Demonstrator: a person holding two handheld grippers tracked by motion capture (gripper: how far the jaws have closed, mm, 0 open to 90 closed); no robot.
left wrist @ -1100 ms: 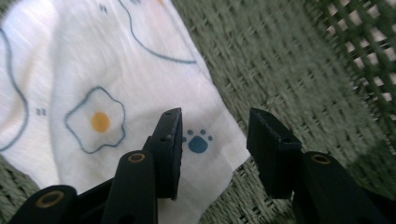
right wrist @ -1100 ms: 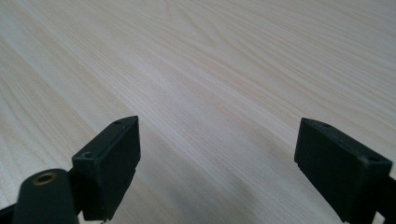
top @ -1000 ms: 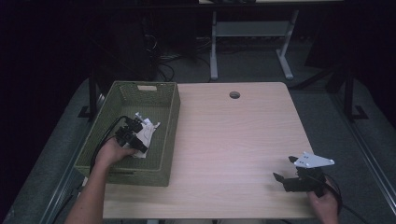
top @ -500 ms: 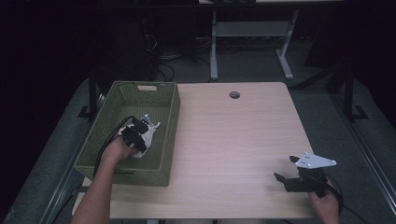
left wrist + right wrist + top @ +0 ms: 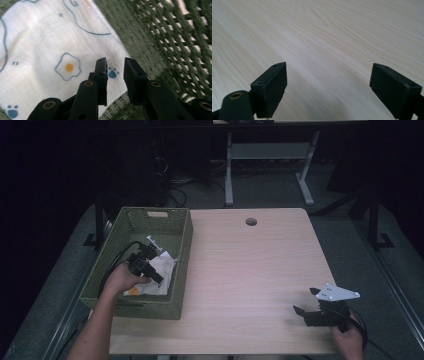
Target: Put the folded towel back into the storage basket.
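Observation:
A white cloth (image 5: 164, 266) printed with fried eggs and blue paw prints lies in the green woven basket (image 5: 184, 251) at the table's left. My left gripper (image 5: 157, 277) is down inside the basket, its tips at the cloth's corner. In the left gripper view the gripper (image 5: 116, 62) has its jaws only narrowly apart over the edge of the cloth (image 5: 45, 45), next to the basket wall (image 5: 180, 37), with nothing pinched between them. My right gripper (image 5: 305, 300) rests at the table's front right and stands wide open (image 5: 329, 75) over bare wood (image 5: 324, 32).
The light wooden table (image 5: 250, 270) has a round cable hole (image 5: 251, 222) near its far edge. Beyond the table, on the dark floor, stand desk legs (image 5: 229, 175) and cables. The basket's tall walls enclose the left hand.
The left hand has shifted a little deeper over the cloth in the basket. The right gripper has stayed where it was.

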